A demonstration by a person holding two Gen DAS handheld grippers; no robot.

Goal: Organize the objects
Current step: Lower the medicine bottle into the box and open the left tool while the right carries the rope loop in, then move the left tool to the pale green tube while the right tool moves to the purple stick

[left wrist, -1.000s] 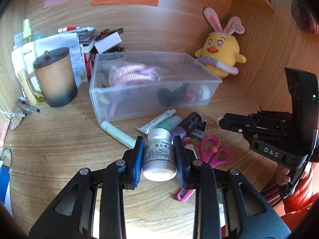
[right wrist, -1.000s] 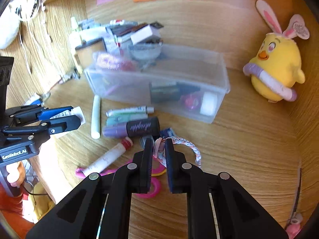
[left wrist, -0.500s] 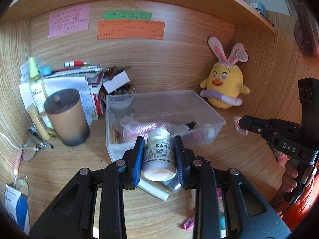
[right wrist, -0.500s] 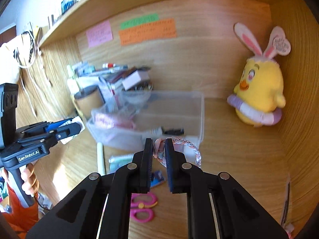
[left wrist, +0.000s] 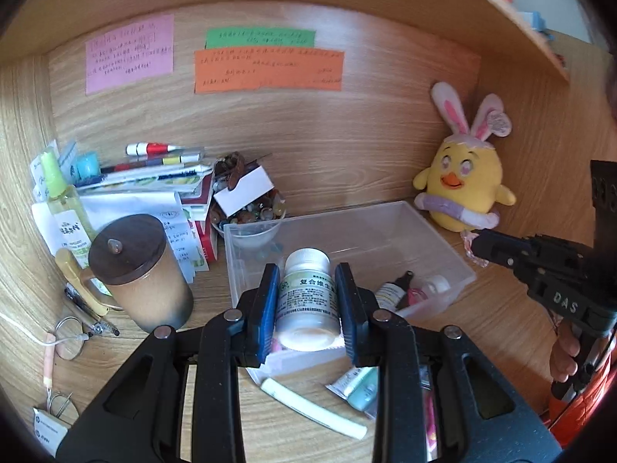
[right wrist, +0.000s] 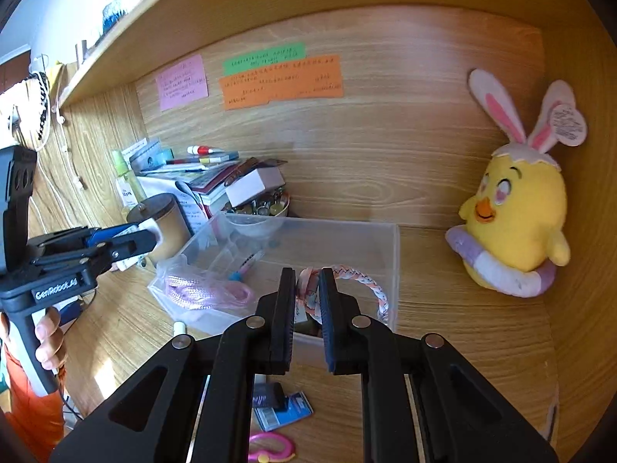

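Observation:
My left gripper is shut on a white pill bottle with a green label and holds it above the near side of the clear plastic bin. My right gripper is shut on a pink and white braided band and holds it over the bin's near right corner. The bin holds a pink cord in a bag, a small dark bottle and other small items. On the desk before the bin lie a white tube, a mint tube and pink scissors.
A brown lidded mug stands left of the bin, with a spray bottle and stacked papers and pens behind. A yellow plush chick sits at the back right. Glasses lie at the left. A shelf hangs overhead.
Both grippers have lifted off the desk with their loads and moved up toward the bin. The left now holds the bottle over the bin's near side, the right holds the band over its corner.

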